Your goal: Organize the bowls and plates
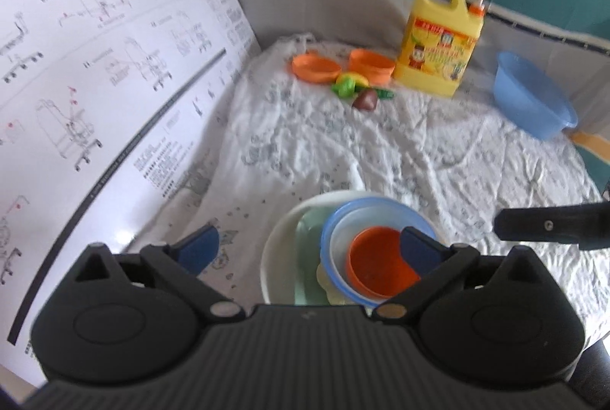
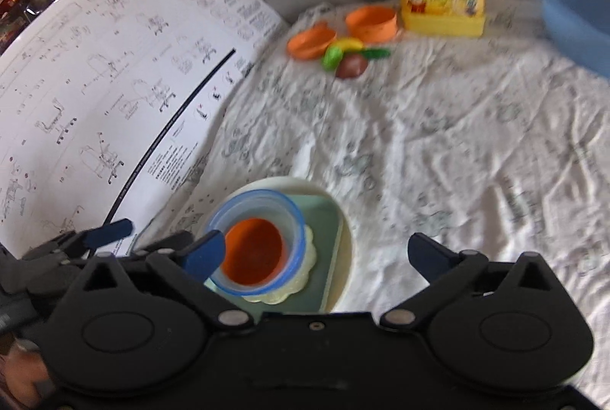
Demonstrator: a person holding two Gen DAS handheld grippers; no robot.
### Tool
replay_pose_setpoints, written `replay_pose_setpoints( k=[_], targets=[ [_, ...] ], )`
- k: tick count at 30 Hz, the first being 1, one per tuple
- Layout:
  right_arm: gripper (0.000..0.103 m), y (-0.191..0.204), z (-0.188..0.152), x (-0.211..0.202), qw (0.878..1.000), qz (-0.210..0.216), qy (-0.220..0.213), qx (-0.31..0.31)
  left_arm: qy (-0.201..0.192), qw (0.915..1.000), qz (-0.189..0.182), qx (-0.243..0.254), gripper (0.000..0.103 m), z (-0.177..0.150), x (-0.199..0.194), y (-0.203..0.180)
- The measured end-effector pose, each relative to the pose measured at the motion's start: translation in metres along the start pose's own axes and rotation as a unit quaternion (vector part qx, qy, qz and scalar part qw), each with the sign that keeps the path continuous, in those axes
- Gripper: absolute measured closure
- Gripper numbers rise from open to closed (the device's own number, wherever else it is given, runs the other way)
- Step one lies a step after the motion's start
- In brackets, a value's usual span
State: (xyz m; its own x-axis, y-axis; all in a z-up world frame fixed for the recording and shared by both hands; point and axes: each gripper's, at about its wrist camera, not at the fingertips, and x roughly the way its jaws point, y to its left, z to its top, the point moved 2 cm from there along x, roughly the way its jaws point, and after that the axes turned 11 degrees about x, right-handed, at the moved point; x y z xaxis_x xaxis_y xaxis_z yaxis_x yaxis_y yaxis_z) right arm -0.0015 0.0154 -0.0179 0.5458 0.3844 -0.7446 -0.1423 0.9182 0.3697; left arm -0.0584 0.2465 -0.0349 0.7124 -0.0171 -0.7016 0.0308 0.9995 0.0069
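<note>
Nesting by size, the dishes are sitting in one stack near the front of the white patterned cloth [image 2: 438, 143]: a small orange bowl [image 2: 253, 252] inside a blue-rimmed bowl [image 2: 289, 215], that on a pale yellow scalloped plate [image 2: 310, 255], then a pale green square plate [image 2: 328, 238], all on a large cream plate [image 2: 345, 257], widest at the bottom so the pile is sitting steadily. Both tongs are hovering over it with jaws spread and nothing between them; the left gripper [image 1: 309, 250] is straddling the stack's left part, one blue pad [image 1: 417, 250] hanging in front of the orange bowl, while the right gripper [image 2: 316, 253] is sitting above the stack's right side. Two more orange bowls [image 1: 371, 65] are waiting at the far end, probably next for stacking, just beside a yellow detergent jug [image 1: 438, 44]. Toy vegetables [image 1: 358, 88] are lying right before them, crowding any reach. A blue basin [image 1: 533, 97] is standing off right, and a big instruction sheet [image 1: 95, 86] is leaning along the left.
</note>
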Motion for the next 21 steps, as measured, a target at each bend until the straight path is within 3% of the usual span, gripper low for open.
replay_pose_setpoints(
  k=[14, 21],
  targets=[
    [0.0, -0.028, -0.053, -0.062, 0.993, -0.037, -0.071, -0.083, -0.06, 0.9963, 0.014, 0.061, 0.0, -0.017, -0.059, -0.034],
    [0.0, -0.027, -0.079, -0.063, 0.991, -0.039, -0.061, -0.115, -0.046, 0.9957, 0.012, 0.08, 0.0, -0.037, -0.061, -0.049]
  ],
)
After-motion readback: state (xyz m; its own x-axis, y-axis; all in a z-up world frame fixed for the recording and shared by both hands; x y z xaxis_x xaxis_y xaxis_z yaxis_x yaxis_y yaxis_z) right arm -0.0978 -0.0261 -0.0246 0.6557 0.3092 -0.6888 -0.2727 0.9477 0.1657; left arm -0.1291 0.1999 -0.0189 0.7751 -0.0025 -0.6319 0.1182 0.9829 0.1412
